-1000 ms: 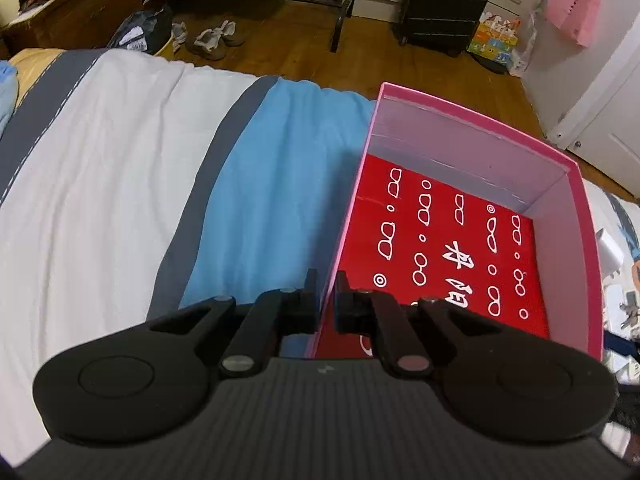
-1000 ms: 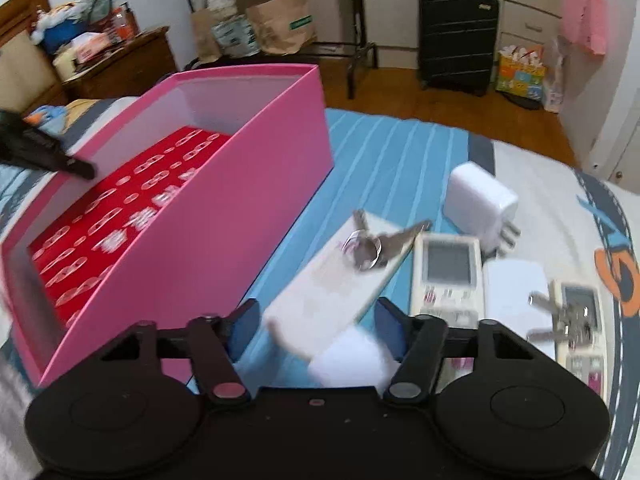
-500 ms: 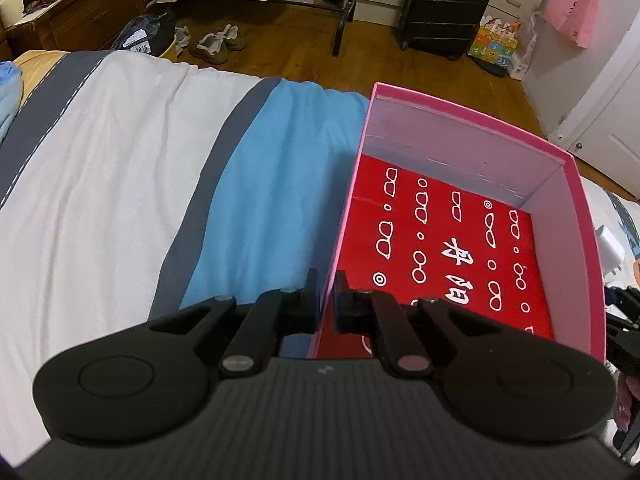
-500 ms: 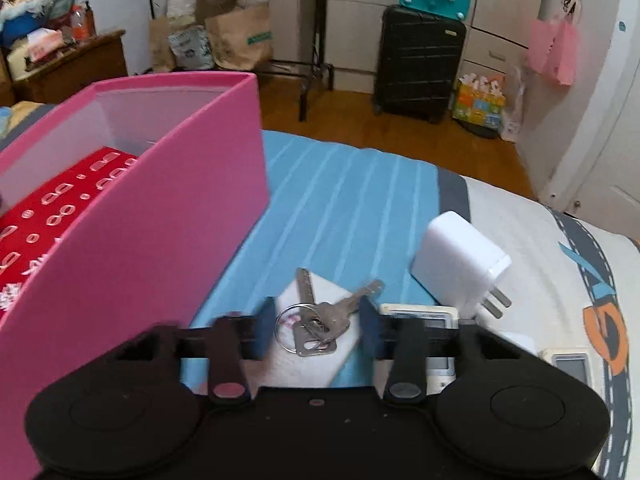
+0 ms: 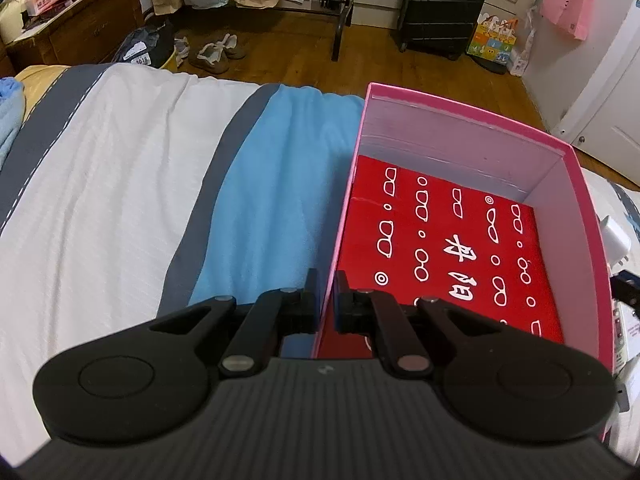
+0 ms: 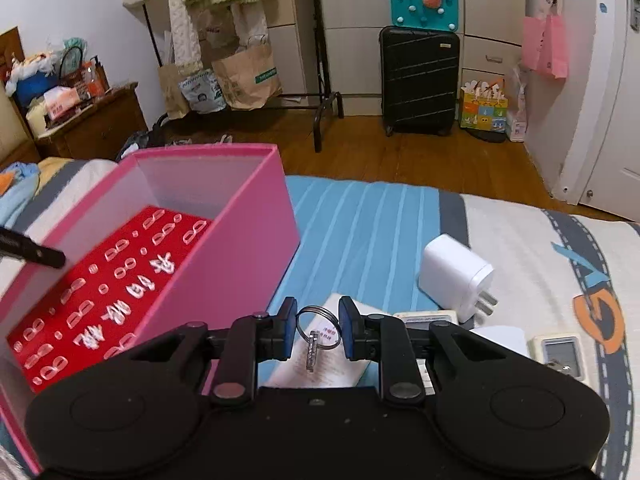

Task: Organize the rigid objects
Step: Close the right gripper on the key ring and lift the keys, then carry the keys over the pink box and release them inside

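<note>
Right tongs (image 6: 318,330) are pinching the key ring (image 6: 319,328); left tongs (image 5: 325,300) are clamping the box (image 5: 460,120) wall; next, probably carrying keys leftward over it.

Bed (image 5: 120,184) with pink box (image 5: 460,136), charger (image 6: 456,276)

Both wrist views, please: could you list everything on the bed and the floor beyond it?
box: one, pink, red patterned base, on the bed
key ring: one, silver, key hanging, lifted between the right fingers
charger: one, white, on the bed right of the box
remotes: two, off-white, beside the charger
suitcase: one, black, on the floor
shoes: one pair, grey, on the floor
left gripper: clamped on the box's wall
right gripper: closed on the key ring
</note>
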The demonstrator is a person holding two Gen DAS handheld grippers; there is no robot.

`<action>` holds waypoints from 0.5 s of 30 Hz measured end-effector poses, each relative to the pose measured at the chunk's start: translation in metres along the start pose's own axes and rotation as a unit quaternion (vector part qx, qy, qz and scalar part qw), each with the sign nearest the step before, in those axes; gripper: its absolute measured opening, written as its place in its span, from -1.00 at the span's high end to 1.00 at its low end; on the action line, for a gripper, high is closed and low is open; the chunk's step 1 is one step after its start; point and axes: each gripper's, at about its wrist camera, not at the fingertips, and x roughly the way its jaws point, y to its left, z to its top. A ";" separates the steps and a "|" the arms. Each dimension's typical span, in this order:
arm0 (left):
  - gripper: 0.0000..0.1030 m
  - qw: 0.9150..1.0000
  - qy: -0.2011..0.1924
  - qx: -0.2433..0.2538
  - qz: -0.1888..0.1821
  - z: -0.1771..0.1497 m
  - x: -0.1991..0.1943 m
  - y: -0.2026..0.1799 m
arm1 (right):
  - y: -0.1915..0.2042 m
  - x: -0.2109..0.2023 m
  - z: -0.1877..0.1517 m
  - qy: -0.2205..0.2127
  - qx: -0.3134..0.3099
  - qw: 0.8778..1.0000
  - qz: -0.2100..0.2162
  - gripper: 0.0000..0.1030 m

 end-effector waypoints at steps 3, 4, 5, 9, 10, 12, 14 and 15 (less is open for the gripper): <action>0.90 1.000 0.001 -0.006 -0.007 0.000 0.000 0.004 | 0.000 -0.016 0.010 -0.013 0.012 1.000 0.008 0.49; 0.90 1.000 0.002 -0.008 -0.009 0.001 0.000 0.005 | 0.001 -0.023 0.015 -0.019 0.016 1.000 0.014 0.49; 0.90 1.000 0.002 -0.009 -0.011 0.001 0.000 0.005 | 0.003 -0.030 0.021 -0.024 0.017 0.999 0.022 0.49; 0.90 1.000 0.001 -0.012 -0.014 0.001 0.000 0.008 | 0.027 -0.059 0.040 -0.042 0.000 0.998 0.056 0.49; 0.90 1.000 0.001 -0.012 -0.014 0.001 0.000 0.008 | 0.034 -0.063 0.045 -0.039 -0.004 0.997 0.069 0.49; 0.90 1.000 0.001 -0.013 -0.016 0.001 0.000 0.009 | 0.047 -0.064 0.053 -0.030 0.002 0.995 0.093 0.49; 0.90 1.000 0.002 -0.013 -0.017 0.000 0.000 0.009 | 0.061 -0.057 0.060 -0.013 0.010 0.992 0.126 0.49; 0.90 1.000 0.002 -0.014 -0.019 0.000 0.000 0.010 | 0.067 -0.052 0.064 -0.007 0.014 0.990 0.137 0.48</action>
